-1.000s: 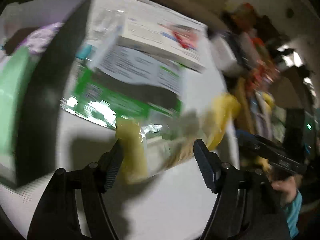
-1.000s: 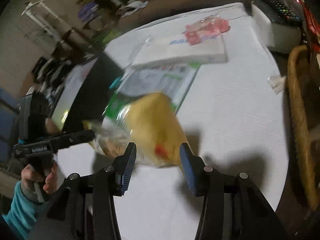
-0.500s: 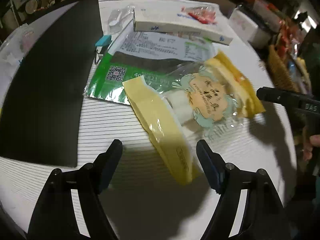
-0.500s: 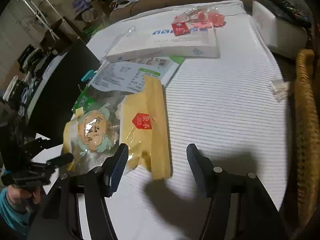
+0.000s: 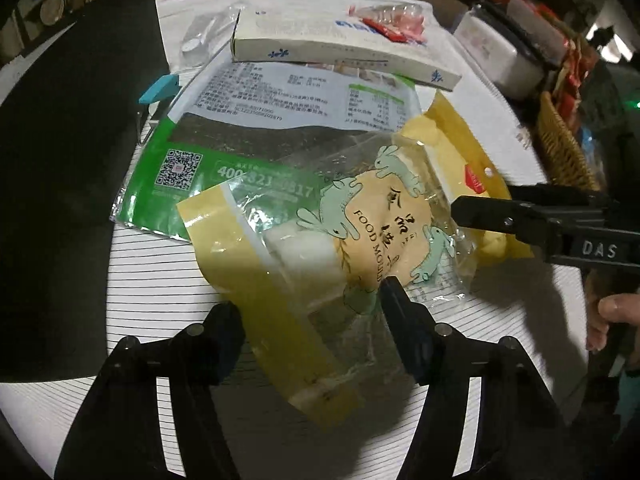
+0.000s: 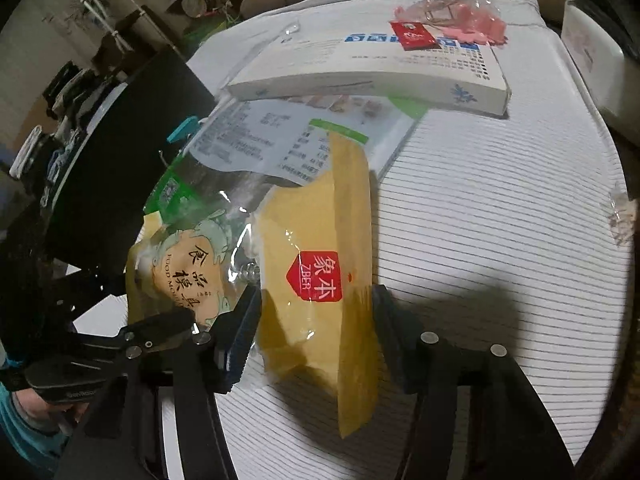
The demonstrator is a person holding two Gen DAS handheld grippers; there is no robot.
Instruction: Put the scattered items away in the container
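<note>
Two tongs on one yellow bag (image 5: 280, 280) now. It lies flat on the striped counter (image 5: 152, 276), partly over a green packet (image 5: 224, 160), with a white box (image 5: 340, 48) at 12 o'clock beyond. My left tongs (image 5: 310, 310) straddle the bag's near end; the jaws have just been closing, but the pads look short of a real pinch, so I count them as apart. My right tongs (image 6: 316, 312) straddle the far end by the red label (image 6: 318, 276), also just closing, and the bag's edges reach both pads; whether they bite yet I cannot tell. The container is probably the dark block (image 5: 68, 184) at 9 o'clock in the left view, though I see no opening from here.

Plan: close both sides evenly on the thick sealed strips, not the slack clear film, which would slip. Lift level, keeping the bag taut, so the green packet isn't dragged along. Then carry toward 9 o'clock.
</note>
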